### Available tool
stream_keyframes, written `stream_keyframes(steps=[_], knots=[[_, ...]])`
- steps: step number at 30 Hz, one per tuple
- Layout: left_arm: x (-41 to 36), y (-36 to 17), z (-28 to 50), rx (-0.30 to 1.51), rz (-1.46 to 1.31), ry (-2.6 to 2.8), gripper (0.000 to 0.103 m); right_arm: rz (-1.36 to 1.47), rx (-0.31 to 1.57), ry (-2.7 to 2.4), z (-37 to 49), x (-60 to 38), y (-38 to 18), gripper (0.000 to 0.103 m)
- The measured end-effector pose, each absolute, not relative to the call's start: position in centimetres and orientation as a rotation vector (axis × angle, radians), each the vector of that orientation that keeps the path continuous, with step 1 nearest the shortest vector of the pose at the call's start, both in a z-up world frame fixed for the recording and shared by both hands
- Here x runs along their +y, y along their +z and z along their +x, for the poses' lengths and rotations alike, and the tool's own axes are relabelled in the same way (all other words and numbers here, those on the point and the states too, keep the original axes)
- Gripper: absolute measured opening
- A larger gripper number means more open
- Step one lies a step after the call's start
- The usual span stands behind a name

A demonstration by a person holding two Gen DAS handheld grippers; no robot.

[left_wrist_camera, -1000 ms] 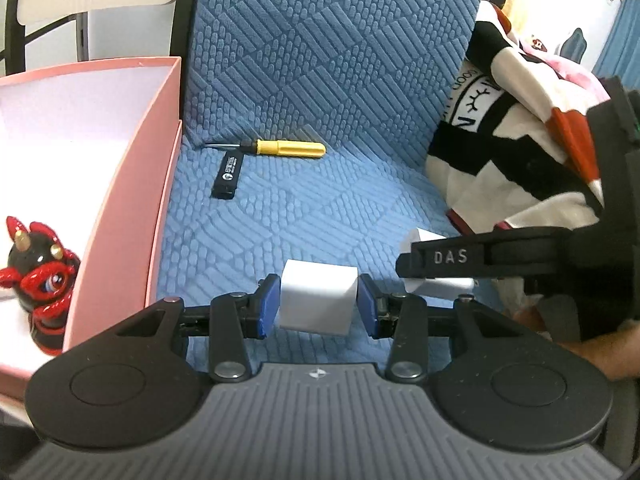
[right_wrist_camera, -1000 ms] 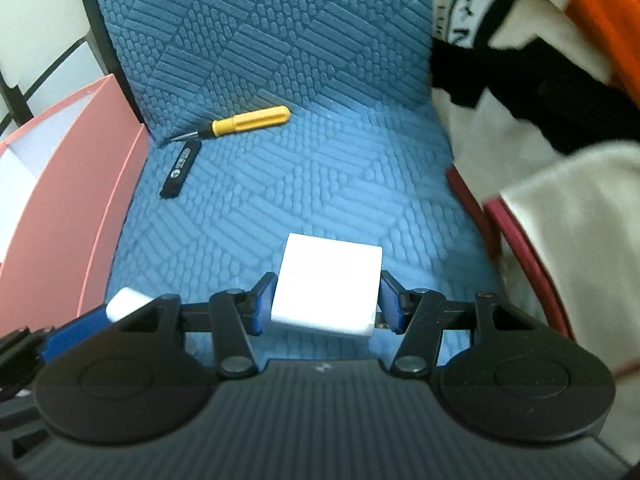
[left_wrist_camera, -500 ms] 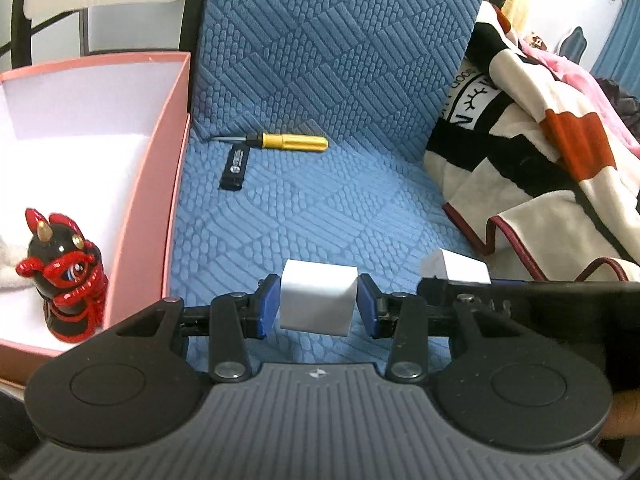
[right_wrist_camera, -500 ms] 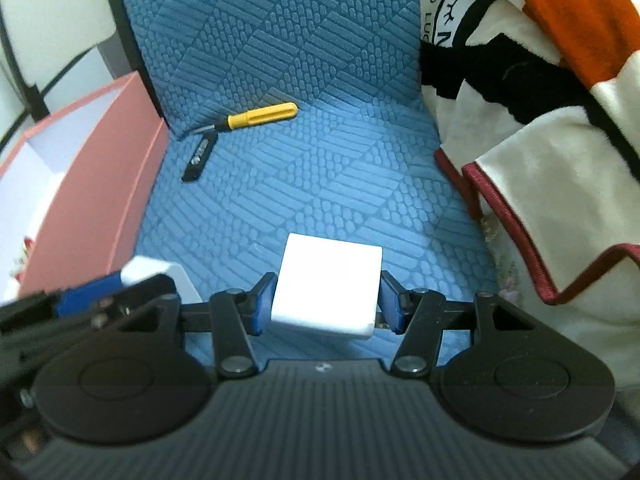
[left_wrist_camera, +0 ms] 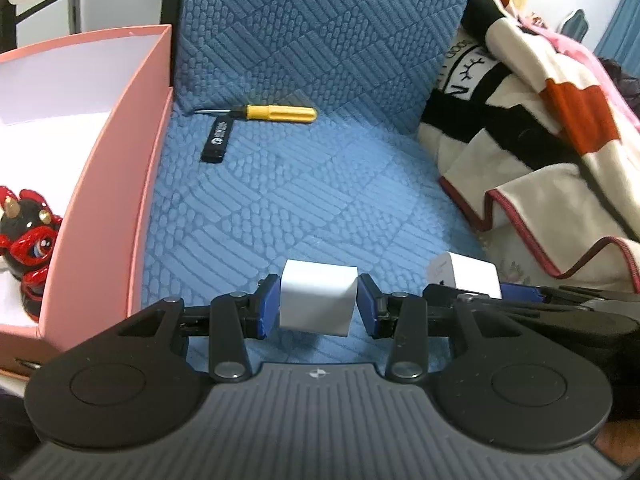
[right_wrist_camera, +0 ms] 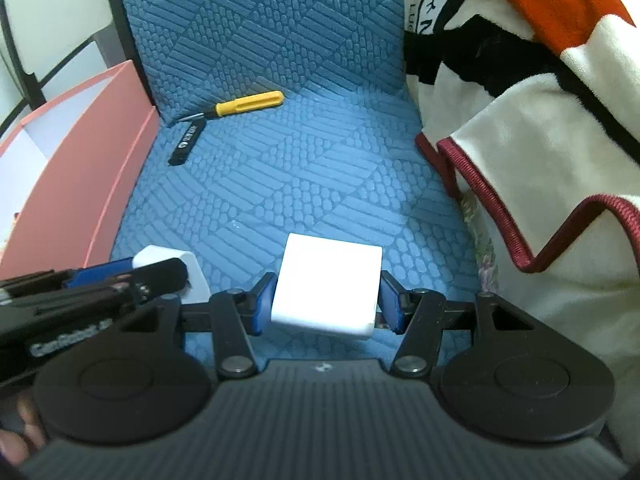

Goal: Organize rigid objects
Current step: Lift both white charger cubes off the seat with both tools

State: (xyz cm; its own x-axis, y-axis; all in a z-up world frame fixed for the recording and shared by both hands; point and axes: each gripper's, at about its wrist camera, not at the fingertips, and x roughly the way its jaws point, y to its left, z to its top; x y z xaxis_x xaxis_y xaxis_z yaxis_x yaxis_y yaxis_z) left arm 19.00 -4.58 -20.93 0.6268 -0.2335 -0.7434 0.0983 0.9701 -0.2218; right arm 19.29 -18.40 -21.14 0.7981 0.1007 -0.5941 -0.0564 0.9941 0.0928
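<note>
Each pair of jaws is clamped on the flat sides of a white block, left gripper [left_wrist_camera: 318, 306] holding the smaller white cube [left_wrist_camera: 318, 302], right gripper [right_wrist_camera: 326, 300] the larger white block [right_wrist_camera: 328, 292], both light-looking, stiff and likely slick, above the blue seat [left_wrist_camera: 280, 200], pink box [left_wrist_camera: 116, 184] at nine o'clock.

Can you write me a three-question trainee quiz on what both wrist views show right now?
1. True or false: the yellow screwdriver lies inside the pink box.
2. What does the left gripper hold between its fingers?
3. Which thing stands in the pink box? A) red and black figurine B) black USB stick C) blanket

Key
1. False: it lies on the blue seat cushion, at the backrest.
2. A white cube; the right gripper holds a white charger block.
3. A
</note>
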Motion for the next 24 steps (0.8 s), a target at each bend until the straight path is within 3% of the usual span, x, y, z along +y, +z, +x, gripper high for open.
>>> stream_keyframes(steps=[24], knots=[[-1.4,-16.3,18.1,0.905,-0.206,-0.158,0.047,0.099,0.650,0.182,17.8,-17.8,-19.1,0.057]])
